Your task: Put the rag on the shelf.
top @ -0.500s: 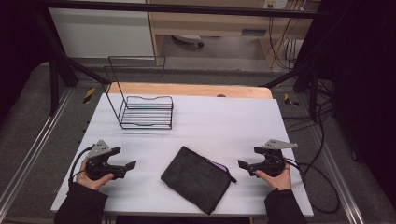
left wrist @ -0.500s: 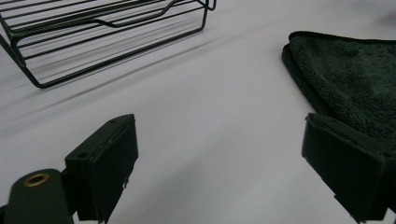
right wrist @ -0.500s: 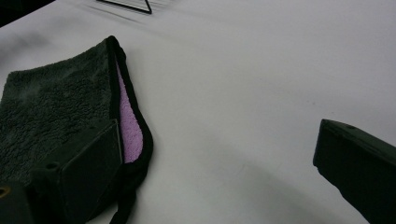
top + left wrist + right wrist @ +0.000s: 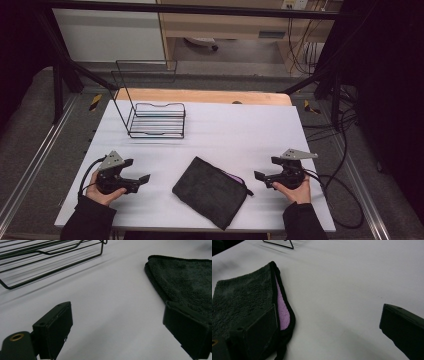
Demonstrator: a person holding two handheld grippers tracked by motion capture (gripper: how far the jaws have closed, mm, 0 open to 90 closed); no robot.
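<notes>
A folded dark grey terry cloth with a lilac inner face (image 4: 214,191) lies flat on the white bench (image 4: 235,130), at about 6 o'clock of the bench top in the high view, its corners turned so that it sits as a diamond. A strip of the lilac side shows along its 3 o'clock edge, and a short black loop sticks out from that same edge.

The left gripper (image 4: 136,176) rests low over the bench at 8 o'clock, held in the person's left hand (image 4: 102,192), and points toward the cloth. Its fingers stand wide apart with only bare bench between them; in the left gripper view the cloth (image 4: 186,282) lies ahead at 2 o'clock, its near edge just behind the right-hand finger (image 4: 187,327), apart from the pads.

The right gripper (image 4: 264,169) sits at 4 o'clock of the bench in the person's right hand (image 4: 295,190), aimed back at the cloth from the other side. Its fingers are spread open too and hold nothing. In the right gripper view the cloth (image 4: 244,302) lies at 9 o'clock, its lilac lining beside the left-hand finger (image 4: 259,330); whether that finger touches the cloth cannot be told.

A black wire rack with a tall back frame (image 4: 155,120) stands at 11 o'clock, well apart from the cloth and both grippers.
</notes>
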